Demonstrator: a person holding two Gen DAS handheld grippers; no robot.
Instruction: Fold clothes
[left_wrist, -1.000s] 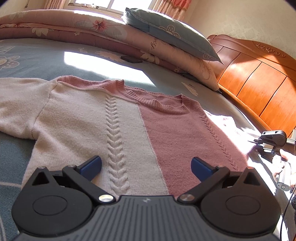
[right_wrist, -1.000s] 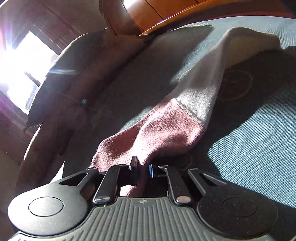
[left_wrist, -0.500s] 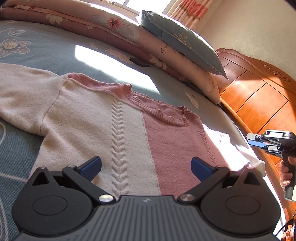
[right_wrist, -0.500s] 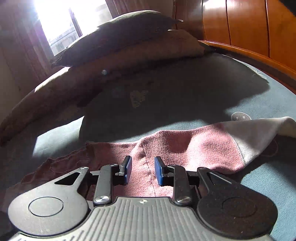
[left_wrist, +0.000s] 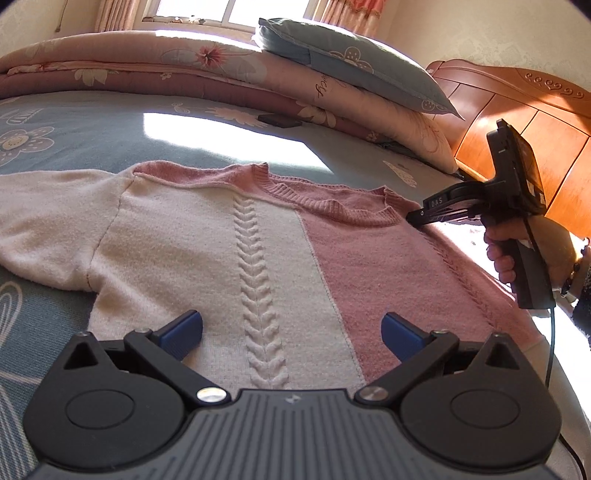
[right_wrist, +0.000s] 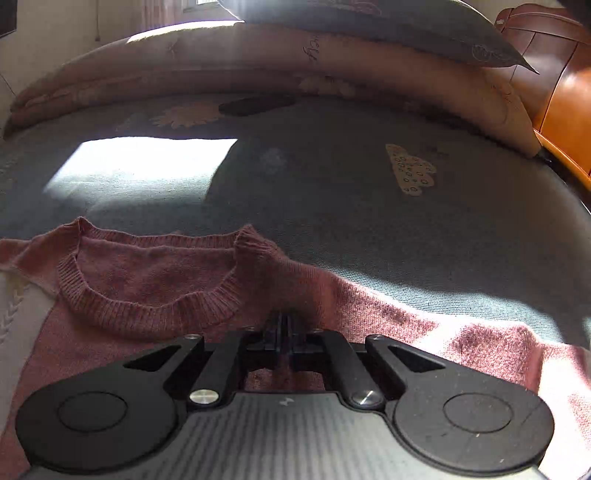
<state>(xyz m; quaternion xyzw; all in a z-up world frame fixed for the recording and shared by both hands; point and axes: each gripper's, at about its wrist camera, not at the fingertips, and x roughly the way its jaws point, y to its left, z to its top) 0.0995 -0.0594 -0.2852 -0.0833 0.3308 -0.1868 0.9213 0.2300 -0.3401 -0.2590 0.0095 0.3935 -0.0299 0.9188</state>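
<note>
the sweater (left_wrist: 258, 258) runs off the left edge of the left wrist view at its sleeve, and its hem is hidden behind the left gripper (left_wrist: 291, 332). in the right wrist view the right gripper (right_wrist: 284, 325) hides the knit at its tips, so what it pinches cannot be told. the small dark object (right_wrist: 255, 105) on the bed (right_wrist: 332, 192) is too dim to name.

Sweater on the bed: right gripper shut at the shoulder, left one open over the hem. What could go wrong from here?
1. The right gripper seems to pinch only a small bit of knit beside the collar; the sweater could slip free or stretch when pulled.
2. The left gripper is open, pinning nothing, so the whole body may drag instead of folding.
3. The left sleeve lies spread out and may bunch.
</note>
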